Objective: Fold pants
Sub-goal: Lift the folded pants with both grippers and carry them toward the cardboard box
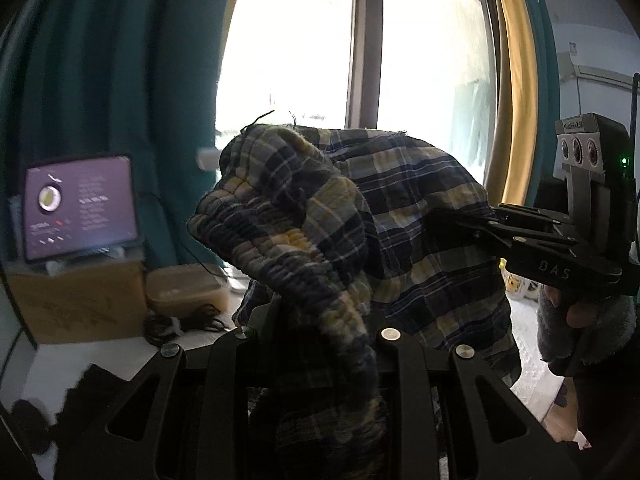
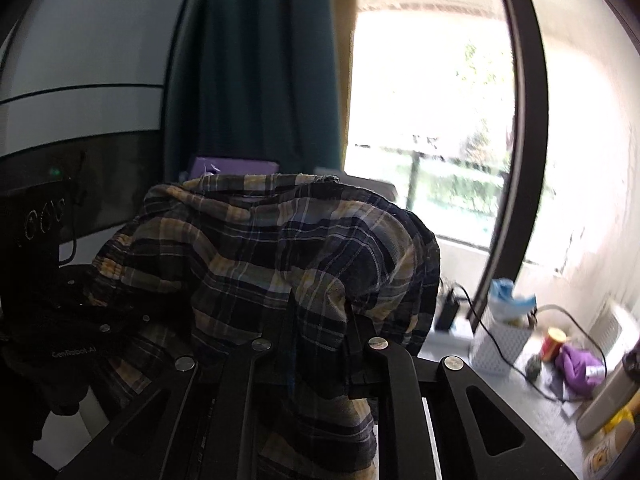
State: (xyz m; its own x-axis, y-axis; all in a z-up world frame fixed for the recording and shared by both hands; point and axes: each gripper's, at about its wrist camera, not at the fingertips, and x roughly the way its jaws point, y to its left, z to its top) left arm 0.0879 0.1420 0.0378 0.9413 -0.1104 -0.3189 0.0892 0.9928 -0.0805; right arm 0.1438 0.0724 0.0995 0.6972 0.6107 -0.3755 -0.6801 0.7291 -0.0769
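Pants: plaid pants, blue, dark and yellow checks, bunched and raised in the air before the window, hanging between the two grippers; the gathered waistband folds over toward the left gripper.
Left gripper: left gripper is closed narrowly on a fold of the pants, cloth spilling down between its jaws and covering the fingertips.
Right gripper: right gripper is pinched on the pants too, cloth draped over its jaws; its fingertips are hidden. In the left wrist view it reaches in from the right into the cloth, held by a hand in a fuzzy grey sleeve.
Left of pants: a lit tablet on a cardboard box, a lidded tub beside the box, teal curtain behind.
Right of pants: a counter below the window carries a white basket, a black cable, a yellow-and-red can and purple cloth.
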